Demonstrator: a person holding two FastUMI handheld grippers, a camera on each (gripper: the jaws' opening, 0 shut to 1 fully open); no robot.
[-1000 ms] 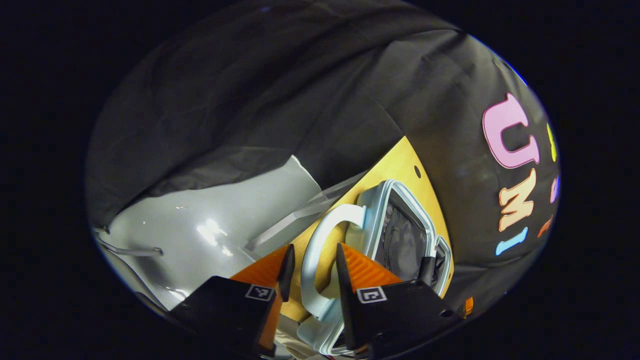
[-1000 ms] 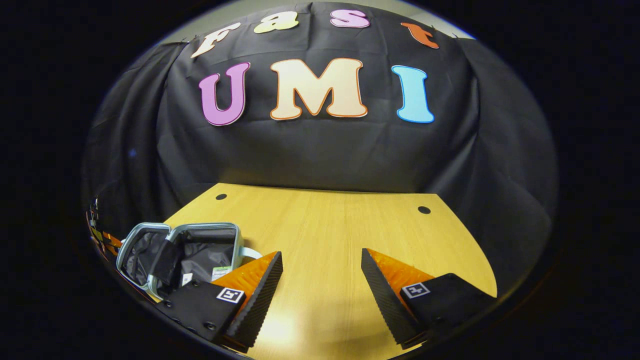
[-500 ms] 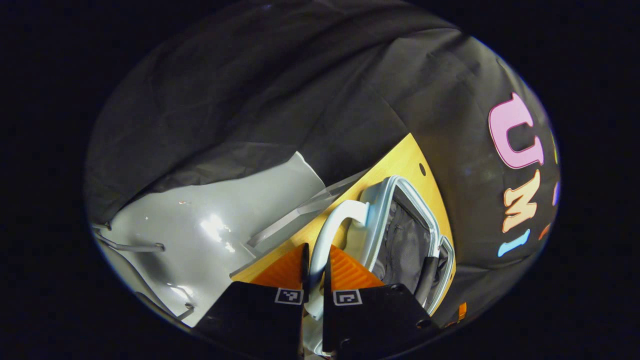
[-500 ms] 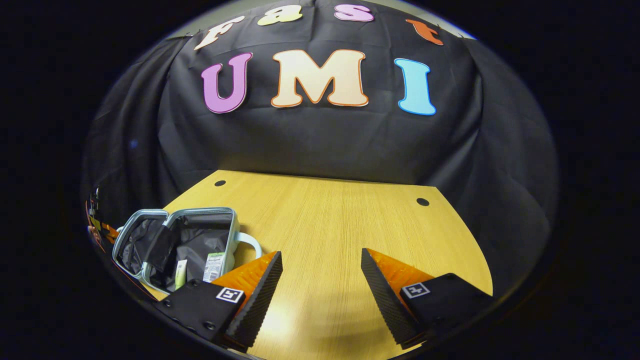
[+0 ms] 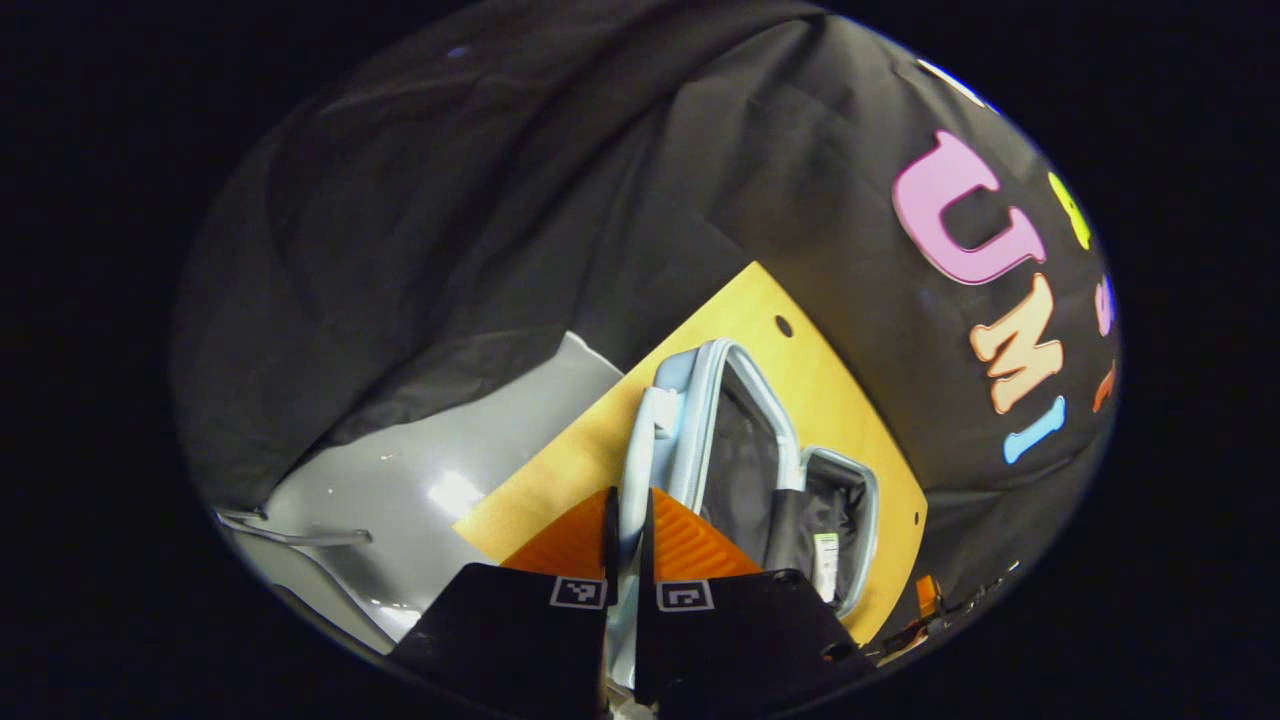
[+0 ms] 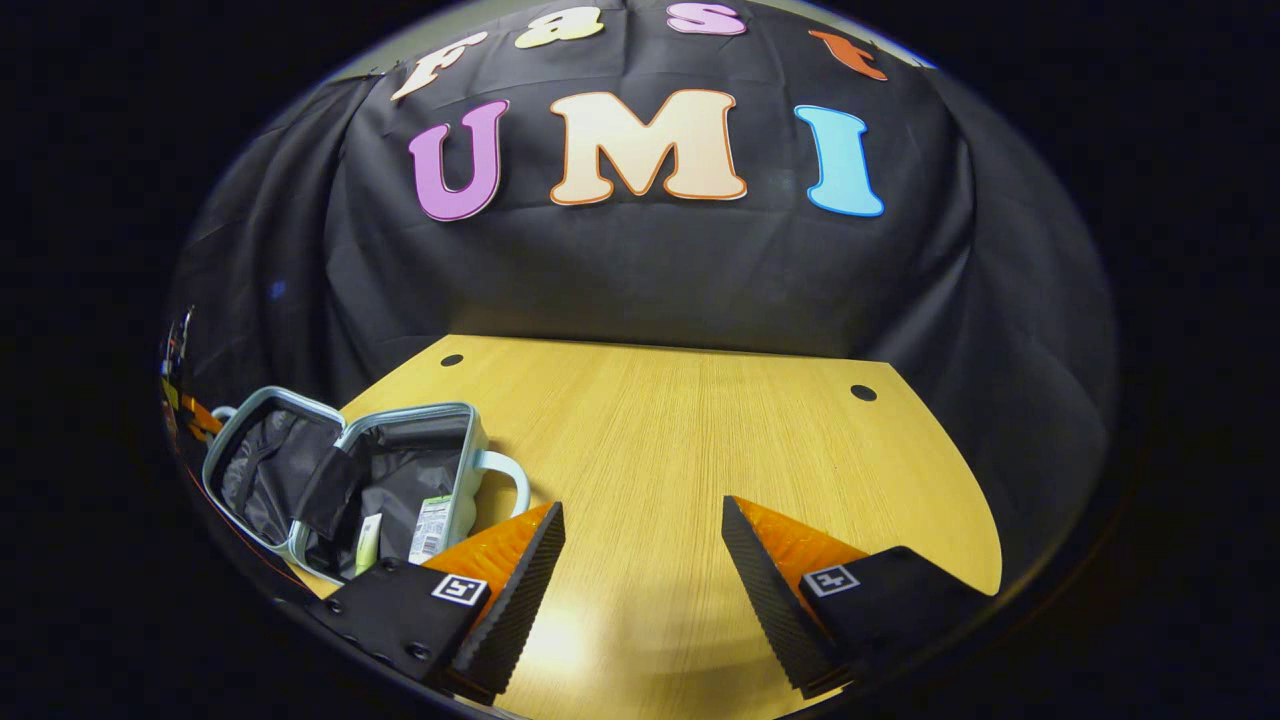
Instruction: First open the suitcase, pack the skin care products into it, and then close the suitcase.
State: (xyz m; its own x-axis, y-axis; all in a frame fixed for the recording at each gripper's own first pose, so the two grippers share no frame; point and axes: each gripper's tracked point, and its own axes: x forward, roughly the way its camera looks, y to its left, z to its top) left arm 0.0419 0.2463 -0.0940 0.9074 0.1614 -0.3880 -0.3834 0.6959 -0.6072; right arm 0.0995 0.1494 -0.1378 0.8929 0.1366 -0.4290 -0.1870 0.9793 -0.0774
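Suitcase point(image 6: 345, 480), pale blue, lies open at counter's point(image 6: 700, 440) left edge; dark lining exposed. Skin care products point(image 6: 430, 528) inside, labels too small to read. Left claw point(image 5: 628, 530) clamped on suitcase handle point(image 5: 630, 500), fingers nearly together. Right claw point(image 6: 640, 560) spread wide, holding nothing, above bare counter.

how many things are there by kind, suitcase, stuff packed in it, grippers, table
suitcase, open: 1
skin care products inside it, a white tube and a pale green tube: 2
grippers, left gripper shut on the suitcase handle, right gripper open: 2
table: 1
total: 6
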